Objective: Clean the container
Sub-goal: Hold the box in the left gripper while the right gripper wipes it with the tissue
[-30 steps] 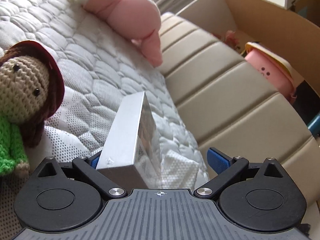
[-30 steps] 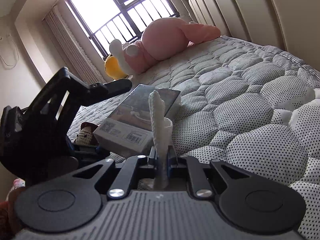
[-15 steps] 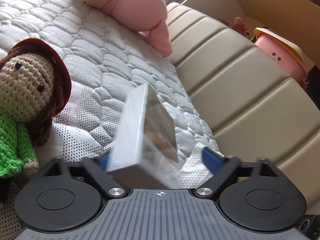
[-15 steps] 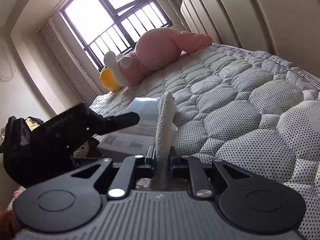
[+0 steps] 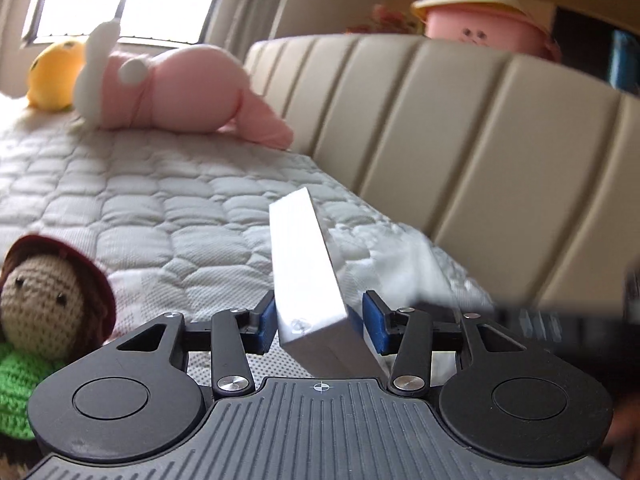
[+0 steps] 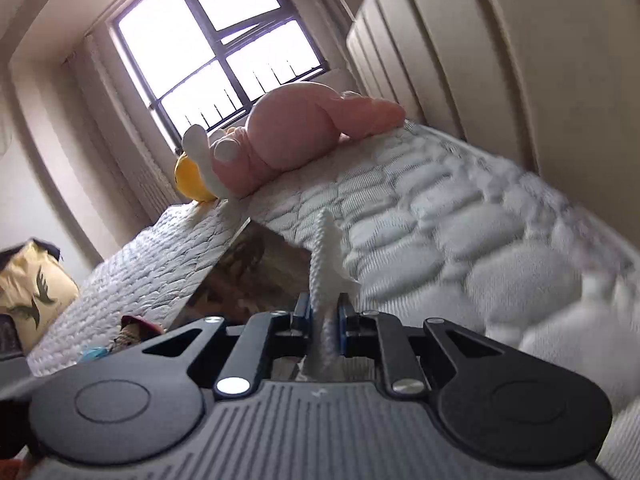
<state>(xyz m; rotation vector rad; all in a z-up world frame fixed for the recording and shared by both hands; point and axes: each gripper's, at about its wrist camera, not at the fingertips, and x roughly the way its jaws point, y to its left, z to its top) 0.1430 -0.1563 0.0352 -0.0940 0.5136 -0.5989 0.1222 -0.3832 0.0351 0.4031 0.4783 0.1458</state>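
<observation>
A slim silver box (image 5: 304, 272) stands on edge, tilted, between the blue pads (image 5: 266, 322) of my left gripper (image 5: 320, 324), which is shut on its near end. The right wrist view shows the box's printed face (image 6: 248, 276) just left of my right gripper (image 6: 324, 316). That gripper is shut on a folded white cloth (image 6: 326, 264) that sticks up past the fingertips, its tip close beside the box. A dark blur at the right edge of the left wrist view is the right gripper (image 5: 560, 320).
Everything happens over a quilted white mattress (image 5: 140, 200) with a padded beige headboard (image 5: 460, 140). A pink plush (image 5: 180, 92) and a yellow plush (image 5: 52, 80) lie at the far end. A crochet doll (image 5: 44, 304) sits near left. A pink pot (image 5: 480, 20) stands behind the headboard.
The left gripper has levelled out and its jaws have narrowed on the box, which has turned more upright. The right gripper with the cloth has swung closer to the box.
</observation>
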